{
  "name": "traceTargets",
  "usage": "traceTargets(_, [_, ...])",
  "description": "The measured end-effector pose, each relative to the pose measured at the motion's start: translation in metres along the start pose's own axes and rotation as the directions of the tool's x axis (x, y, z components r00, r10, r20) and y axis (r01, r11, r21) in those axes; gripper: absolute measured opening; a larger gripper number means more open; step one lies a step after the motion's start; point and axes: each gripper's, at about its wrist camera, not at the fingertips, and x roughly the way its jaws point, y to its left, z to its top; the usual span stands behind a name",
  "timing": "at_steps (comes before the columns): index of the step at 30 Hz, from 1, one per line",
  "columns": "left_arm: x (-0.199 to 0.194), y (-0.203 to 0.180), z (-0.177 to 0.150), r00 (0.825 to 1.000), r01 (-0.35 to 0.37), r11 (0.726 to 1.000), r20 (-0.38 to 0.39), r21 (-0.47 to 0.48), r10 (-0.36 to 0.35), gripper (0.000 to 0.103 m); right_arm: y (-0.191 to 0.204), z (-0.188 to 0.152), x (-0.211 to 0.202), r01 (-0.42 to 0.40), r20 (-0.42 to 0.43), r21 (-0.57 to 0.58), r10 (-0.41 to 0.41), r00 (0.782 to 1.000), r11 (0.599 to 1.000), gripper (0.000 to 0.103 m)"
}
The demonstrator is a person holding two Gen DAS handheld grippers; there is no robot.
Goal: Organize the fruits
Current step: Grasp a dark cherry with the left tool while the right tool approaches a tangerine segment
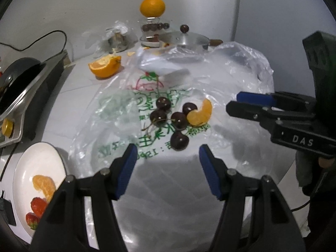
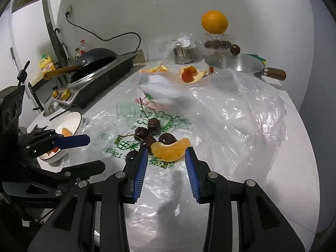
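With both grippers standing apart and empty, the right gripper (image 2: 166, 157) is nearing the orange segment (image 2: 170, 149) lying against the cherries (image 2: 153, 125) on the plastic bag (image 2: 241, 113); straddle only the segment, closing gently.

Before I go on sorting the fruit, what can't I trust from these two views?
- Plate, left wrist view: the near side and strawberries are partly behind the left gripper's finger.
- Plate, right wrist view: mostly behind the left gripper.
- Nearest cherry, right wrist view: half behind a finger.
- Jar contents: too small.
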Motion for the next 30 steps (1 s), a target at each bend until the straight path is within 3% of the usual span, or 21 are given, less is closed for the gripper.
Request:
traceTargets(18, [0.047, -0.018, 0.01, 0.998, 0.019, 0.998, -0.063, 0.054, -0.016, 0.061, -0.027, -0.006, 0.011, -0.052, -0.002, 0.019, 0.052, 0.999, 0.998, 0.039])
traceTargets(25, [0.062, -0.019, 0.013, 0.997, 0.012, 0.996, -0.083, 0.089, -0.005, 0.045, -0.031, -0.007, 0.015, -0.06, 0.002, 0.031, 0.06, 0.998, 0.998, 0.039])
traceTargets(30, [0.07, -0.018, 0.014, 0.996, 0.014, 0.994, -0.091, 0.111, -0.004, 0.039, -0.03, -0.007, 0.016, -0.054, -0.003, 0.024, 0.054, 0.999, 0.998, 0.039])
